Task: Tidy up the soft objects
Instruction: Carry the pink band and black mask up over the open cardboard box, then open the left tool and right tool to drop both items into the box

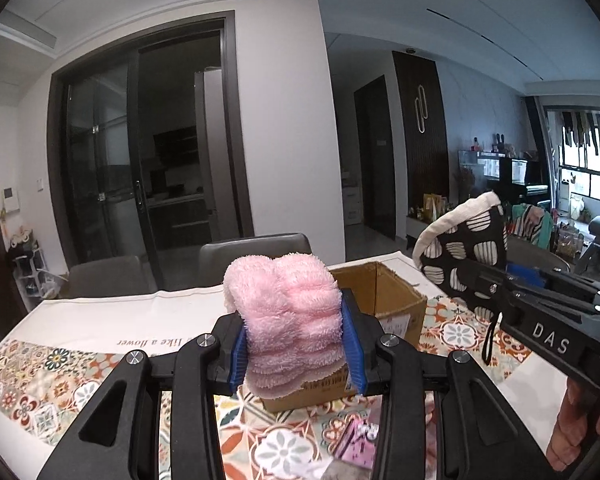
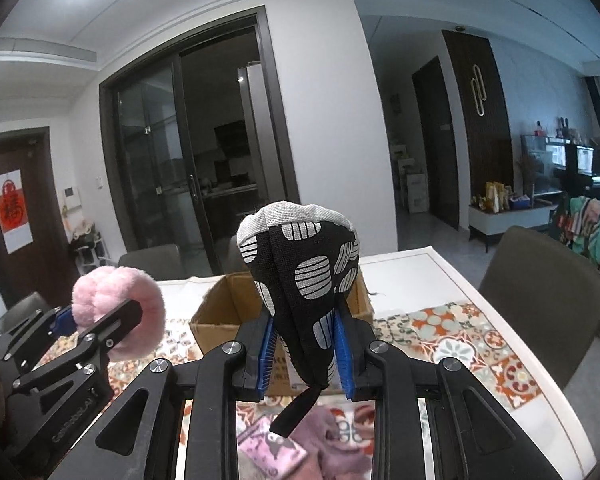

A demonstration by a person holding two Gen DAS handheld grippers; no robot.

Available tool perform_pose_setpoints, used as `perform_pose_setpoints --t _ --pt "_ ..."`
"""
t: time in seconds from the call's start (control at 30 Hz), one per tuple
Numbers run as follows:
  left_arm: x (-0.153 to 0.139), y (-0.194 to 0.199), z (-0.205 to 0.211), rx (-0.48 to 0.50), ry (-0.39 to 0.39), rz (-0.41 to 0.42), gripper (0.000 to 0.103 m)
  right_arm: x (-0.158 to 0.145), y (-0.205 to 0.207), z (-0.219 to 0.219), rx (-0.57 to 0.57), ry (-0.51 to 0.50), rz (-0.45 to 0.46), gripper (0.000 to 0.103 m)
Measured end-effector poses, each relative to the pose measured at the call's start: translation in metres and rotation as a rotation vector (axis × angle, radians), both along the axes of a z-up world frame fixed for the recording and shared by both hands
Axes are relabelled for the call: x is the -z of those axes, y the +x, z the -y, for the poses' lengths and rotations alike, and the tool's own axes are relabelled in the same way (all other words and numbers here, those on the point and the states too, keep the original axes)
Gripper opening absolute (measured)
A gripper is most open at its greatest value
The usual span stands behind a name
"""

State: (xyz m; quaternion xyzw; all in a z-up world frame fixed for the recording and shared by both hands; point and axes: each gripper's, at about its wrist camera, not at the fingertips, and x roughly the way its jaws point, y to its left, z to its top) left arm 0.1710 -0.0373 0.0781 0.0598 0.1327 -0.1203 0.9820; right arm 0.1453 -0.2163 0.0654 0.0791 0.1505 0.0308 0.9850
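1. Left gripper (image 1: 296, 344): jaws were clenched part-way on a pink fluffy cloth (image 1: 288, 312), held clear above the table (image 1: 100, 320).
2. Right gripper (image 2: 304, 354): jaws were narrowly clamped on a black patterned oven mitt (image 2: 304, 276), its loop hanging below.
3. Both loads were held near the open cardboard box (image 2: 216, 316), in front of its near edge; free room was seen above it.
4. Box contents could not be seen.
5. Purple soft items (image 2: 340, 440) were left on the table below.
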Motion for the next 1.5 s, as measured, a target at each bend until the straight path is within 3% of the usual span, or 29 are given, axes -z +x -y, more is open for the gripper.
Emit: perform_pose_setpoints --t 0.5,0.87,1.2,1.27,1.4,1.5 --pt "0.007 0.079 0.023 0.004 0.029 -0.04 0.039 0.006 0.082 0.008 -0.042 -0.006 -0.073 0.028" --pt "0.028 0.141 0.031 0.044 0.01 -0.198 0.04 0.022 0.136 0.008 -0.071 -0.036 -0.16 0.028" --pt "0.054 0.173 0.036 0.079 0.005 -0.363 0.04 0.043 0.176 0.011 -0.111 -0.032 -0.29 0.028" --pt "0.057 0.177 0.037 0.083 0.006 -0.381 0.043 0.048 0.18 0.011 -0.118 -0.032 -0.314 0.028" --pt "0.059 0.181 0.038 0.08 0.006 -0.396 0.063 0.052 0.188 0.011 -0.122 -0.023 -0.344 0.028" --pt "0.059 0.181 0.037 0.058 0.01 -0.391 0.066 0.054 0.189 0.011 -0.117 -0.033 -0.352 0.031"
